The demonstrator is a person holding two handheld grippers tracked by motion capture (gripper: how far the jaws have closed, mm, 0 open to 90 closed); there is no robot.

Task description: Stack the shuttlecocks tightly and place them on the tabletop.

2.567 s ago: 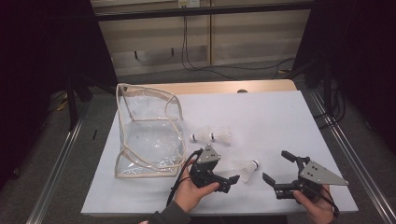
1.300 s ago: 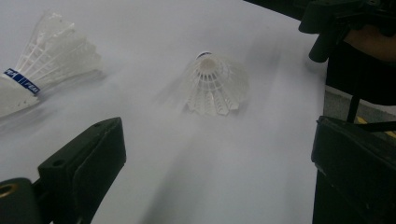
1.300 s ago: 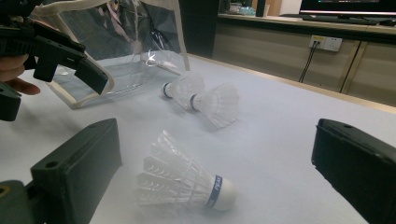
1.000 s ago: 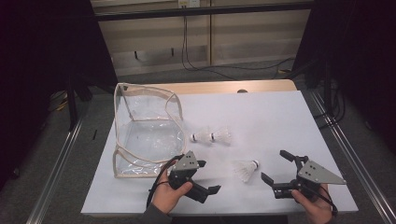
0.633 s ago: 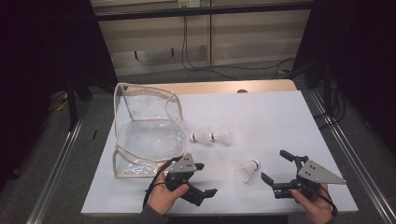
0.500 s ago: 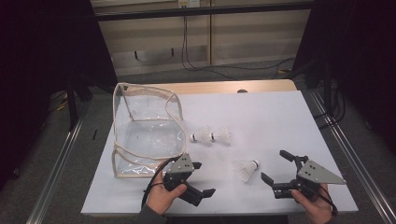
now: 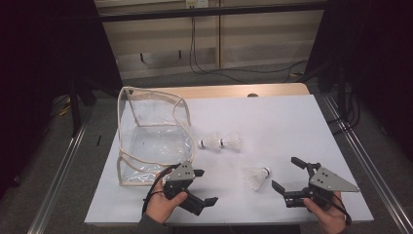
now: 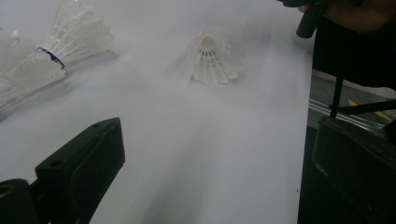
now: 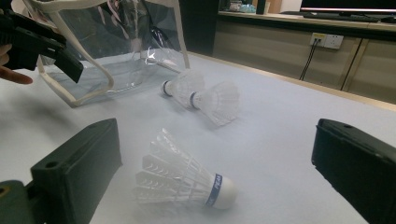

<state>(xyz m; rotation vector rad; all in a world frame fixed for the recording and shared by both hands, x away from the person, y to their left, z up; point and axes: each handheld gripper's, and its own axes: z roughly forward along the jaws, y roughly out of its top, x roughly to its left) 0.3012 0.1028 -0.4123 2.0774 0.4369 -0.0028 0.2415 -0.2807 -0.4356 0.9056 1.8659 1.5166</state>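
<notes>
A lone white shuttlecock point(image 7: 255, 177) lies on the white table point(image 7: 277, 122), cork end toward my right gripper point(image 7: 284, 173). That gripper is open, and in the right gripper view the shuttlecock point(image 9: 182, 182) lies low between its jaws, untouched. My left gripper point(image 7: 204, 186) is open and empty near the front edge, to the left of the shuttlecock point(image 8: 215, 58). Two more shuttlecocks point(image 7: 210, 142) point(image 7: 231, 142) lie end to end mid-table. A clear plastic bag point(image 7: 151, 136) with cream trim stands open at the left.
The table's front edge runs just under both hands. Metal rails point(image 7: 370, 165) flank the table on either side. The pair of shuttlecocks point(image 9: 205, 95) lies in front of the bag point(image 9: 107, 51) in the right gripper view.
My left gripper has drawn back leftward and toward the front edge, away from the lone shuttlecock, which stays on the table. The right gripper has not moved.
</notes>
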